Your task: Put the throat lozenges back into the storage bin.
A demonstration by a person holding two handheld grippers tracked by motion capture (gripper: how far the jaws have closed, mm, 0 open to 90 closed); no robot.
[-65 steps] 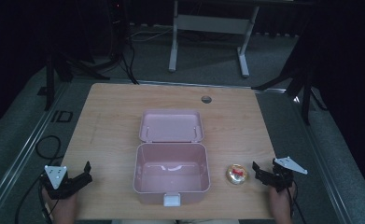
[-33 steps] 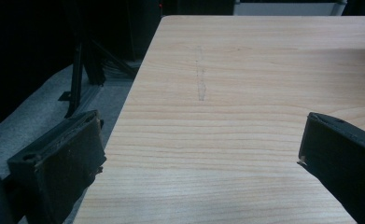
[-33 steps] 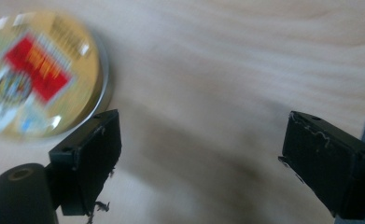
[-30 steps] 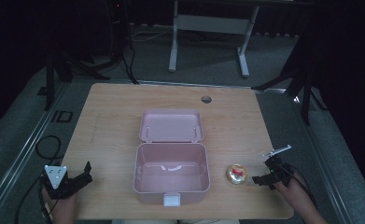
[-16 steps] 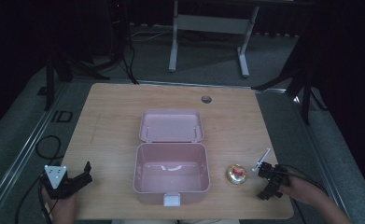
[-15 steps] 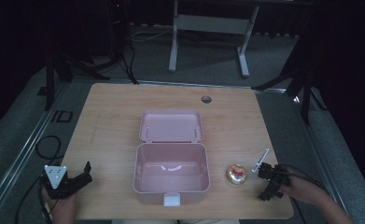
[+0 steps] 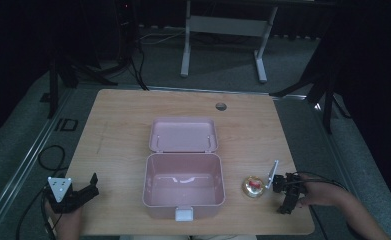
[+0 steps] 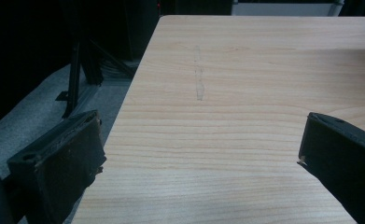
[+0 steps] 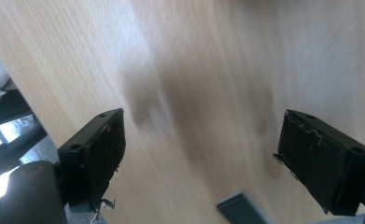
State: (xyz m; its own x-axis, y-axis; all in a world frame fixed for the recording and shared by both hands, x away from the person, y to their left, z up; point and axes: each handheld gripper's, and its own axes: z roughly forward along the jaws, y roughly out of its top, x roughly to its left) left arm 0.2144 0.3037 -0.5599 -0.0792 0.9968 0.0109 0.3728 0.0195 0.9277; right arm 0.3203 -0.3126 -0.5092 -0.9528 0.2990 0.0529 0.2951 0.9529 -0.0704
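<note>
Here my right tongs (image 7: pixel 287 192), jaws spread and empty, hang just right of the candy (image 7: pixel 253 186). It looks small, light and slick, so I'd pinch it across its middle. My left tongs (image 7: pixel 81 192) are likewise spread, holding nothing.

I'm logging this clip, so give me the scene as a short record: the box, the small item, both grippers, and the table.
box: pink box, lid open and laid back, inside looks empty
small item: round gold-coloured object with a red spot, on the table just right of the box
left gripper: jaws open, at the near left corner, holding nothing
right gripper: jaws open over bare wood, beside the round object, holding nothing
table: light wooden table, small round hole near the far edge
</note>
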